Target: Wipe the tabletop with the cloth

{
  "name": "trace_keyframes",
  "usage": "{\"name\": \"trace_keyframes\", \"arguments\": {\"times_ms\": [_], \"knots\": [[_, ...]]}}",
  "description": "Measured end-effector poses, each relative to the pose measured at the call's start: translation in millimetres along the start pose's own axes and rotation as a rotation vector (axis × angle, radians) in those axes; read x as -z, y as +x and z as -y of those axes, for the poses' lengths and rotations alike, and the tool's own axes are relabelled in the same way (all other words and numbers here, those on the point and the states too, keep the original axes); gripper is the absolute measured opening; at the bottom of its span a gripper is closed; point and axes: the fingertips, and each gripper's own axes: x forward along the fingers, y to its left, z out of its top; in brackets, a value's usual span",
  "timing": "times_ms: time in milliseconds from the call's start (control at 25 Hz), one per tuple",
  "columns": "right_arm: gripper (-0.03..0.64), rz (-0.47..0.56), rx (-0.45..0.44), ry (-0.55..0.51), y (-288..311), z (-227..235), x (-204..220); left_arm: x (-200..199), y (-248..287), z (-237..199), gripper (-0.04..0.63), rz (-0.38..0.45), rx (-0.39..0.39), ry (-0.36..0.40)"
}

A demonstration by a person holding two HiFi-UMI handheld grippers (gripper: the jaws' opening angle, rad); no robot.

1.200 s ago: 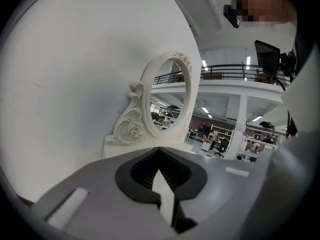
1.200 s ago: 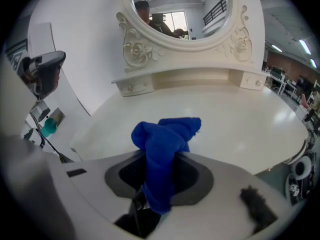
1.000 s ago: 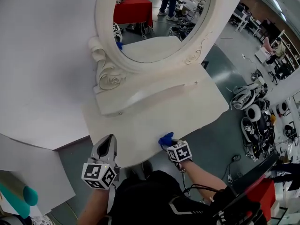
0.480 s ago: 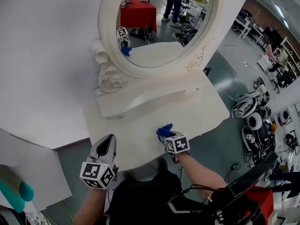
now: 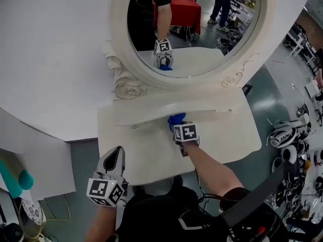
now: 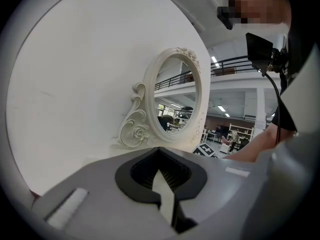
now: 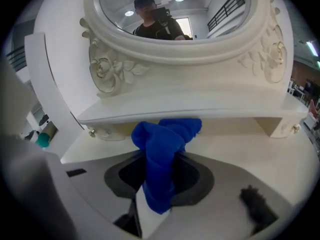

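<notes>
Right hand-held gripper [image 5: 177,123] clamps the blue cloth [image 7: 161,151] over the bench [image 5: 227,130], its marker cube [image 5: 185,132] hiding most of it; left hand-held gripper [image 5: 116,157] closed, empty

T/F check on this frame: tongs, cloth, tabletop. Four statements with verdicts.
1. The right tongs are shut on the blue cloth. True.
2. The left tongs grip a cloth too. False: they are shut and empty.
3. An oval mirror stands behind the tabletop. True.
4. The blue cloth is at the tabletop's front edge. False: it is at the back, by the shelf under the oval mirror.
</notes>
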Motion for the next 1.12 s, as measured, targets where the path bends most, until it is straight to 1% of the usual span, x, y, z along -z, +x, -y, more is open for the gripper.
{"name": "trace_keyframes", "arguments": {"times_ms": [120,200,280,400,560,680,880,1120], "knots": [[0.132,-0.01,-0.004,-0.02,17,7,-4,5,0,0,0.009,0.001,-0.08,-0.02],[0.132,-0.003,-0.022,-0.022,26,5,-7,7,-3,0,0.009,-0.006,-0.114,-0.023],[0.132,0.002,-0.044,-0.026,30,2,-11,6,-7,3,0.009,-0.006,-0.138,-0.028],[0.132,-0.027,-0.055,-0.042,31,-3,-11,3,-13,8,0.008,-0.009,-0.148,-0.027],[0.132,-0.056,-0.052,-0.053,27,-5,-5,2,-10,13,0.008,-0.011,-0.124,-0.015],[0.132,-0.088,-0.065,-0.056,18,-6,10,0,-7,17,0.009,-0.005,-0.094,-0.01],[0.132,-0.109,-0.059,-0.061,-14,-4,46,-1,-3,25,0.009,0.001,-0.027,-0.007],[0.132,-0.13,-0.056,-0.056,-58,-8,98,4,1,36,0.009,-0.007,0.038,-0.009]]}}
